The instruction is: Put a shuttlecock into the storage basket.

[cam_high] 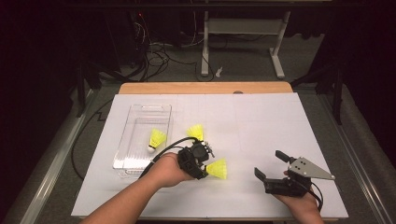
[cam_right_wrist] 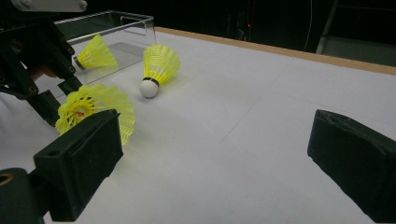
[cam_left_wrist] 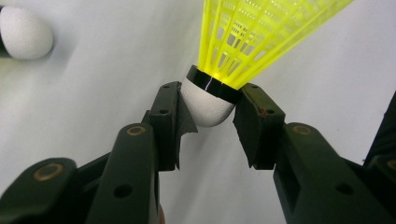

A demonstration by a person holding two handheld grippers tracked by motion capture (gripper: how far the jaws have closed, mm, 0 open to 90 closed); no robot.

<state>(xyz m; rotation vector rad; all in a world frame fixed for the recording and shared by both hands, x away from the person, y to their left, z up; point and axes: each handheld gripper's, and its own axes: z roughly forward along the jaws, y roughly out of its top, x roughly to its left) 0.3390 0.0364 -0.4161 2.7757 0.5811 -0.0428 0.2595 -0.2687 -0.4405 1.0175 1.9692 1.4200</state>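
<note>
Beside the clear bin, left tool pinching shuttlecock cork, right tool resting wide open

From above, the person's left hand covers most of the left gripper, so its jaws can't be made out there. In the left gripper view, the yellow plastic shuttlecock loses its skirt past the top edge, and a second white cork tip is cut off at the left edge.

Left tongs clamped, right tongs agape
</note>
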